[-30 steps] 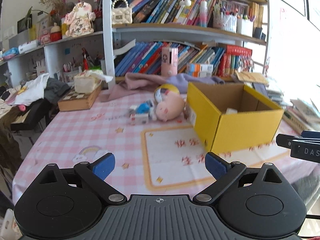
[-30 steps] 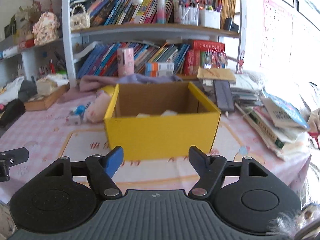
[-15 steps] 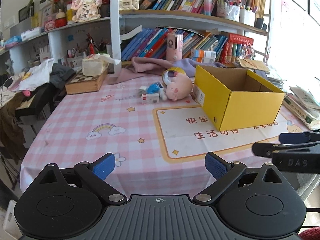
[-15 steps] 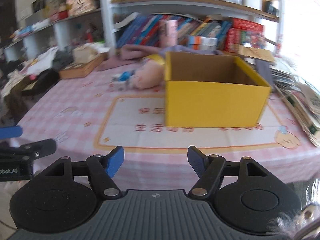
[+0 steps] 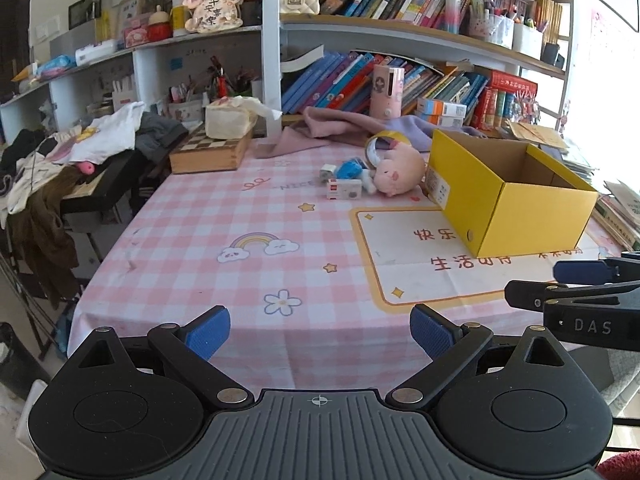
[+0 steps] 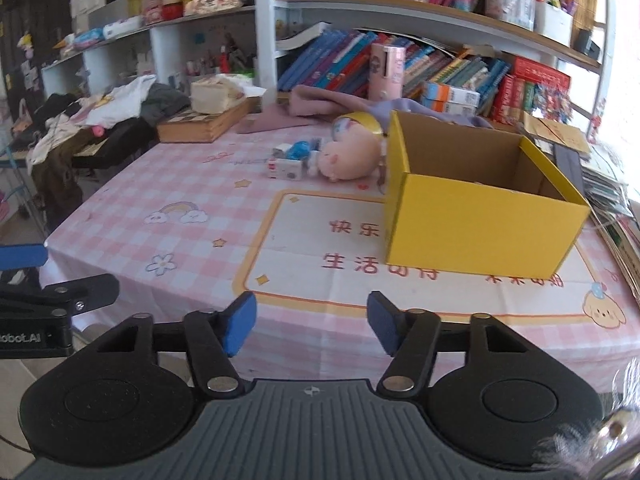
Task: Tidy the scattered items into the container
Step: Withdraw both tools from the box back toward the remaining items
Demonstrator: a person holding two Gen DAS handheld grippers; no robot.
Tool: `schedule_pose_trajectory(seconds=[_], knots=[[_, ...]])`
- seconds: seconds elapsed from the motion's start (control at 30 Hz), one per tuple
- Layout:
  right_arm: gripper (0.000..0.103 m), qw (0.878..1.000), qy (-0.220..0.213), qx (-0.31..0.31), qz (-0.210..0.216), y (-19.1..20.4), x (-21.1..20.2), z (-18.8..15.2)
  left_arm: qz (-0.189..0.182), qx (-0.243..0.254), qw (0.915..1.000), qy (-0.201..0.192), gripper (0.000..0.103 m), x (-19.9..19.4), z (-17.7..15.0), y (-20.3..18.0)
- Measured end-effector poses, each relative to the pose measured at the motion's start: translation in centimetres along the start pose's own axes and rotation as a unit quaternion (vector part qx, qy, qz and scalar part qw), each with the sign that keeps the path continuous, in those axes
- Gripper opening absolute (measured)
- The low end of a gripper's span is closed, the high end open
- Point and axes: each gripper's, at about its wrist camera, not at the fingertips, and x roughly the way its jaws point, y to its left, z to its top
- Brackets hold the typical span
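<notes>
A yellow cardboard box [image 5: 508, 204] [image 6: 476, 224] stands open on the pink checked tablecloth. Just left of it lie a pink pig plush [image 5: 400, 168] [image 6: 352, 156], a tape roll [image 5: 378, 144] [image 6: 356, 122], a blue toy [image 5: 349, 169] [image 6: 300, 150] and a small white box [image 5: 344, 189] [image 6: 285, 168]. My left gripper [image 5: 320, 330] is open and empty, off the table's near edge. My right gripper [image 6: 312, 322] is open and empty at the near edge, well short of the box. Each gripper shows at the side of the other's view.
A wooden chess box [image 5: 210, 152] with a tissue pack [image 5: 230, 120] sits at the far left of the table. A purple cloth [image 5: 340, 128] lies at the back. Bookshelves [image 5: 400, 32] rise behind. Book stacks [image 6: 608, 184] lie right of the box. Clothes [image 5: 80, 148] pile at left.
Both grippers have drawn back from the table toward its near edge, and the right one has shifted left. The box and toys look farther away. Both stay open.
</notes>
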Motion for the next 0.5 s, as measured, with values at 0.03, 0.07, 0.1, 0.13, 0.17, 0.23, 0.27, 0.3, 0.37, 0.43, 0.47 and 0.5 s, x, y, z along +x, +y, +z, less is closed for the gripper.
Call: schedule_pose_trajectory(seconds=[0.03,0.07,0.1,0.13,0.17,0.23,0.27,0.3,0.37,0.43,0.47,0.5], knots=[[0.055,1.0,0.001,-0.003,0.002,0.2,0.1,0.0,0.0,0.001,1.0,0.0,0.098,0.0,0.0,0.1],[0.055,1.0,0.002,-0.004,0.004,0.4,0.1,0.0,-0.002,0.001,1.0,0.0,0.098,0.0,-0.1,0.2],[0.055,1.0,0.002,-0.004,0.005,0.6,0.1,0.0,-0.003,0.0,1.0,0.001,0.098,0.0,-0.1,0.3],[0.055,1.0,0.003,-0.004,0.006,0.6,0.1,0.1,-0.004,-0.002,1.0,0.001,0.098,0.0,-0.1,0.4],[0.055,1.0,0.004,-0.002,0.007,0.7,0.2,0.1,-0.005,-0.004,1.0,0.001,0.098,0.0,-0.2,0.6],[0.055,1.0,0.007,0.003,0.012,0.8,0.3,0.2,-0.004,-0.008,1.0,0.004,0.098,0.0,-0.2,0.9],[0.055,1.0,0.008,0.004,0.015,0.8,0.4,0.3,-0.003,-0.01,0.9999,0.004,0.098,0.1,-0.2,1.0],[0.055,1.0,0.009,0.004,0.018,0.9,0.4,0.3,-0.002,-0.012,0.9999,0.005,0.098,0.0,-0.2,1.2],[0.055,1.0,0.009,0.002,0.017,1.2,0.6,0.6,-0.001,-0.013,0.9999,0.005,0.098,0.0,-0.2,1.4],[0.055,1.0,0.014,0.0,0.013,1.4,0.9,0.7,0.0,-0.014,0.9999,0.006,0.098,0.1,-0.2,1.5],[0.055,1.0,0.016,-0.001,0.013,1.4,1.0,0.8,0.0,-0.016,0.9998,0.008,0.098,0.2,-0.1,1.6],[0.055,1.0,0.018,-0.003,0.015,1.4,1.1,0.9,0.0,-0.017,0.9998,0.009,0.098,0.3,-0.1,1.6]])
